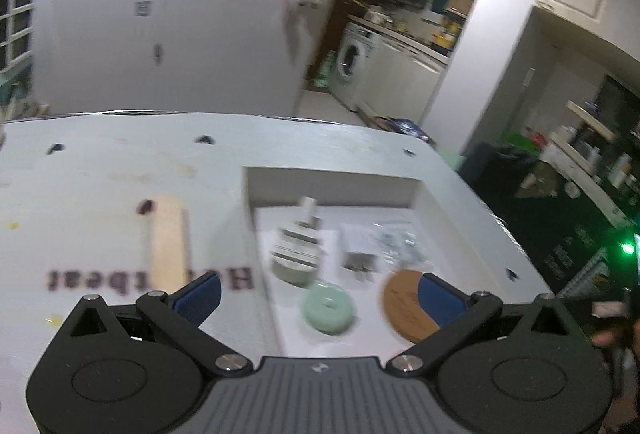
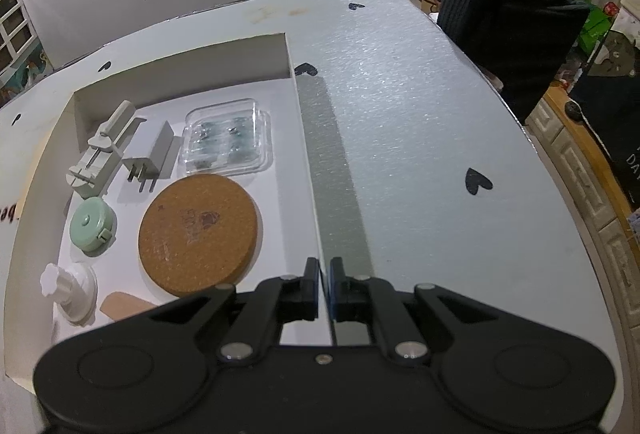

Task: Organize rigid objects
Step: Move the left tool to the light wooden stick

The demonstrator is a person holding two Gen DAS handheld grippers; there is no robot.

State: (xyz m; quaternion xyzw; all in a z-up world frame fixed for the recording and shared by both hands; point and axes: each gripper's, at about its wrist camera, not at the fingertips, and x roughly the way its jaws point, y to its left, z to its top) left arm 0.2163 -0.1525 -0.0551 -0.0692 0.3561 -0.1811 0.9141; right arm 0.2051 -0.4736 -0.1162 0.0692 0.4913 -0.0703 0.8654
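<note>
Landmark is the shallow white box on the table. Inside it: cork coaster near the right wall, mint round case just left of the coaster, grey clamp-like tool toward the far-left corner, grey plug next to it, clear blister pack behind the coaster, white knob at the near-left, and a tan flat piece at the near edge, partly hidden. Another wooden strip lies on the table left of the box, outside it, so that looks like the next thing to bring in. Right gripper sits at the box's right wall, jaws closed down to a thin slit right over the wall's edge; it looks pinched on that wall, steadying the box, though contact isn't fully clear. Left gripper is spread wide and empty, above the box's near edge, view blurred. To do it well: keep the right one still on the wall, line the left fingers across the strip's narrow width, and drop it into free floor in the box without knocking the knob.
</note>
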